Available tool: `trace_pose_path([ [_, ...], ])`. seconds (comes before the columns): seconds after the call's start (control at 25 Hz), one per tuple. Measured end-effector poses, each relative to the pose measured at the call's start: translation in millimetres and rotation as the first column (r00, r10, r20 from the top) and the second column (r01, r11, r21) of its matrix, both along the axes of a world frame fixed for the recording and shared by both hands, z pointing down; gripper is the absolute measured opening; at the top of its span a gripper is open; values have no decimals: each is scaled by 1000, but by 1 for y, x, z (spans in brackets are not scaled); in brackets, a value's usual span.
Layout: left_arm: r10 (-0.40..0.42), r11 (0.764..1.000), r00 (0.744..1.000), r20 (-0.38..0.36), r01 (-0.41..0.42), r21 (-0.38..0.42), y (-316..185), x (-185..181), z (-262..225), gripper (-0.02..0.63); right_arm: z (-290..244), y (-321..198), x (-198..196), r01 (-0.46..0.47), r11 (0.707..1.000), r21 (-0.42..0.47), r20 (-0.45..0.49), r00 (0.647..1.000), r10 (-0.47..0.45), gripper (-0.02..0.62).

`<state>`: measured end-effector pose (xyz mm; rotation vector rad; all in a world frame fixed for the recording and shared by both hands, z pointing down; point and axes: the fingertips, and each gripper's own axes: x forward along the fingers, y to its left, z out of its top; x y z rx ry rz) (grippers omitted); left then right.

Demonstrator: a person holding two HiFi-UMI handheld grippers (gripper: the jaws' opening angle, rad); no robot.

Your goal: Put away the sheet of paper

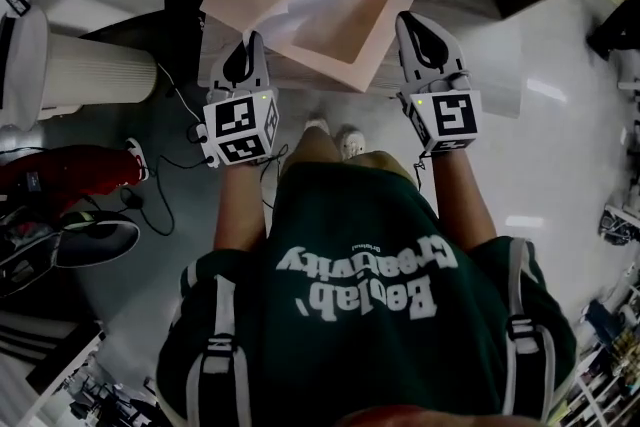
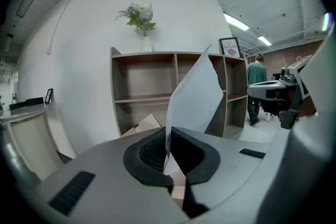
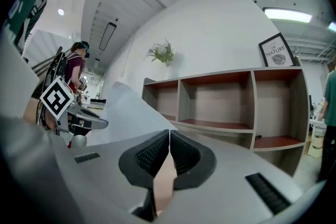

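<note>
Overhead, a person in a dark green shirt (image 1: pixel 370 305) stood holding a tool in each hand, both stretched forward. The left tool (image 1: pixel 255 40) and the right tool (image 1: pixel 408 23) pointed the same way, side by side and apart, with the sheet of paper (image 1: pixel 340 10) spanning the gap ahead of their tips. The sheet looked pale, with a curled white part nearer the left tool.

From the left tool (image 2: pixel 169 152), its dark ribbed pads were clenched on the lower edge of the sheet of paper (image 2: pixel 197 97), which rose upright from between them and leaned right. Beyond it stood an open wooden shelf unit (image 2: pixel 147 81) against a white wall, with a vase of flowers (image 2: pixel 139 18) and a small framed picture (image 2: pixel 230 46) on top. A tan sheet (image 2: pixel 143 124) lay in a lower compartment. Far to the right, another person (image 2: pixel 257 86) stood facing away.

From the right tool (image 3: pixel 169 139), the pads were pressed together on a thin pinkish edge, and the sheet of paper (image 3: pixel 118 107) spread away to the left of them.
</note>
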<state>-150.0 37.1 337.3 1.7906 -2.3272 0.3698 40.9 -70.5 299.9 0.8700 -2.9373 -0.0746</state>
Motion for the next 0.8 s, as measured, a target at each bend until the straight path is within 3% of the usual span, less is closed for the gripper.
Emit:
trace_pose_path([
  [0.4,11,993,999,-40,-16,-119,-70,-82,48,18,26,-71,-62,-59,997,-59,-52,997,56,34],
  [0.8,-22,947,996,-86,-7,-322,-135,-174,124,18,43,-140,-109,-159,984,-78,-107,983,150,34],
])
